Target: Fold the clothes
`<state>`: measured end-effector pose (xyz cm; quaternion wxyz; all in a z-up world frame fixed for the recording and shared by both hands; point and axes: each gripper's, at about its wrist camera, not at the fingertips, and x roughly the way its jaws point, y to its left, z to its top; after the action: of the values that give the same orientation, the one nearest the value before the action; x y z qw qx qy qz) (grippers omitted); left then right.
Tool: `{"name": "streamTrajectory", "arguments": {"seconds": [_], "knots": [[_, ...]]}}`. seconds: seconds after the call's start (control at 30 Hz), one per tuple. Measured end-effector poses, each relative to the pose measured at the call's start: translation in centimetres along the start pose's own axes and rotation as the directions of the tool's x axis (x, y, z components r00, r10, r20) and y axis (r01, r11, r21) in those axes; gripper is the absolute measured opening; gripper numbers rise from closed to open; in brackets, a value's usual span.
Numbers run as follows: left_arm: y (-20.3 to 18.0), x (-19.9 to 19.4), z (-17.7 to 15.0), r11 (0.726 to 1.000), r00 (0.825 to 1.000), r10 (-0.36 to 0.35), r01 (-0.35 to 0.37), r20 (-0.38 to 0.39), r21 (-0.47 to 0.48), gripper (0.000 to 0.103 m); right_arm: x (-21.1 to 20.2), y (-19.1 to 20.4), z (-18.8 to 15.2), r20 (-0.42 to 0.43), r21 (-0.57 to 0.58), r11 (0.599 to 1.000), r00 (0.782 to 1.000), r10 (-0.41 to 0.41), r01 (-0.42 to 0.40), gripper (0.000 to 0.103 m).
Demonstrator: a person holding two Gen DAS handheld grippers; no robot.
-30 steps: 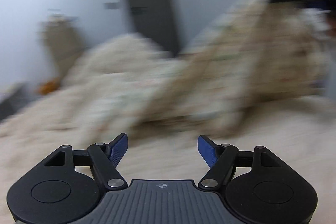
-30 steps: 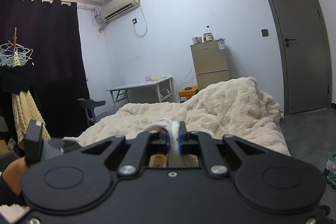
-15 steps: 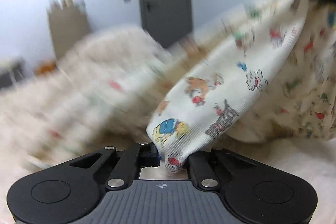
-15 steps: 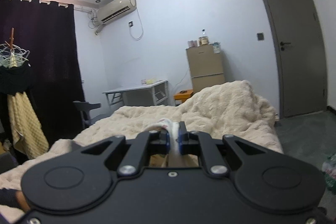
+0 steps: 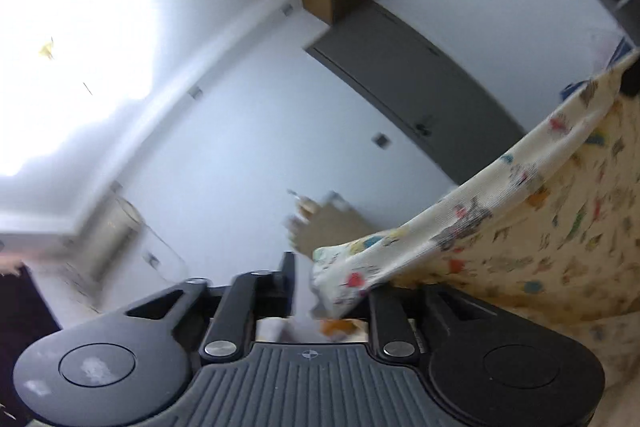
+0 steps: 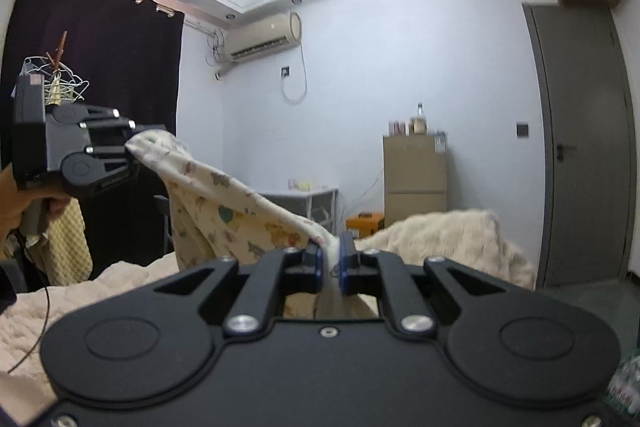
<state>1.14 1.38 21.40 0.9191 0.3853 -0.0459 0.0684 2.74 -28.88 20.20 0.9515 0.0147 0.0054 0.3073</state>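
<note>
Cartoon-print ribbed garment (image 6: 224,203) stretched taut, pinched by left gripper (image 6: 134,147) and right gripper (image 6: 330,261).

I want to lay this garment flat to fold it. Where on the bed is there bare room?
The blanket-covered bed lies open at lower left, below the left tongs. To the right, past the right tongs, the blanket is bunched in a heap. The printed garment hangs between both tongs.

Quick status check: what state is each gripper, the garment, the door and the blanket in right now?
left gripper: jaws shut on one corner of the garment, raised high.
right gripper: jaws shut on the garment.
garment: lifted off the bed, hanging between both grippers.
door: closed.
blanket: bunched up on the bed.
</note>
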Motion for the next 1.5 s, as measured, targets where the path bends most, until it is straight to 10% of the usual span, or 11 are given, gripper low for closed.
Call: {"name": "streamTrajectory", "arguments": {"seconds": [0.07,0.1,0.2,0.43,0.63,0.73,0.83,0.97,1.03,1.27,1.5], "knots": [[-0.2,-0.4,-1.0,0.976,0.982,-0.188,0.186,-0.013,-0.117,0.030,-0.5,-0.6,0.2,-0.004,0.000,1.000,1.000,-0.026,0.026,0.006],[-0.3,-0.1,-2.0,0.925,0.943,-0.332,0.320,-0.026,-0.202,0.032,-0.5,-1.1,0.2,-0.020,-0.004,0.999,0.999,-0.044,0.044,0.006],[-2.6,1.4,-5.4,0.859,0.874,-0.474,0.433,-0.105,-0.273,0.032,0.5,-2.9,-0.6,-0.103,-0.024,0.994,0.989,-0.107,0.105,0.006],[-5.1,3.7,-11.7,0.822,0.809,-0.538,0.442,-0.236,-0.358,0.051,5.2,-6.5,-5.2,-0.313,-0.118,0.955,0.902,-0.296,0.273,0.007],[-2.2,1.1,-12.3,0.533,0.643,-0.766,0.603,-0.035,-0.593,0.066,5.9,-6.0,-6.7,-0.367,-0.152,0.955,0.883,-0.293,0.254,0.027],[-3.8,-1.6,-12.2,0.477,0.585,-0.811,0.643,-0.018,-0.599,0.066,5.8,-4.5,-5.9,-0.339,-0.203,0.960,0.906,-0.254,0.193,0.034],[-7.8,-1.6,-12.0,0.620,0.646,-0.743,0.568,-0.173,-0.542,0.066,6.2,-3.3,-5.0,-0.321,-0.213,0.969,0.928,-0.187,0.121,0.049],[-11.2,0.6,-12.5,0.774,0.776,-0.575,0.414,-0.259,-0.479,0.063,7.0,-1.1,-4.2,-0.314,-0.211,0.977,0.946,-0.085,0.018,0.050],[-10.2,1.5,-13.1,0.762,0.801,-0.550,0.364,-0.238,-0.536,0.031,6.8,-0.2,-4.3,-0.332,-0.215,0.976,0.941,-0.058,-0.016,0.050],[-4.3,2.7,-14.8,0.684,0.844,-0.514,0.295,-0.154,-0.668,0.012,8.9,0.5,-7.1,-0.443,-0.204,0.975,0.896,-0.013,-0.086,0.050],[5.7,0.0,-13.4,0.840,0.904,-0.397,0.287,-0.161,-0.460,0.012,10.0,0.9,-9.9,-0.510,-0.189,0.974,0.860,0.009,-0.123,0.049]]}}
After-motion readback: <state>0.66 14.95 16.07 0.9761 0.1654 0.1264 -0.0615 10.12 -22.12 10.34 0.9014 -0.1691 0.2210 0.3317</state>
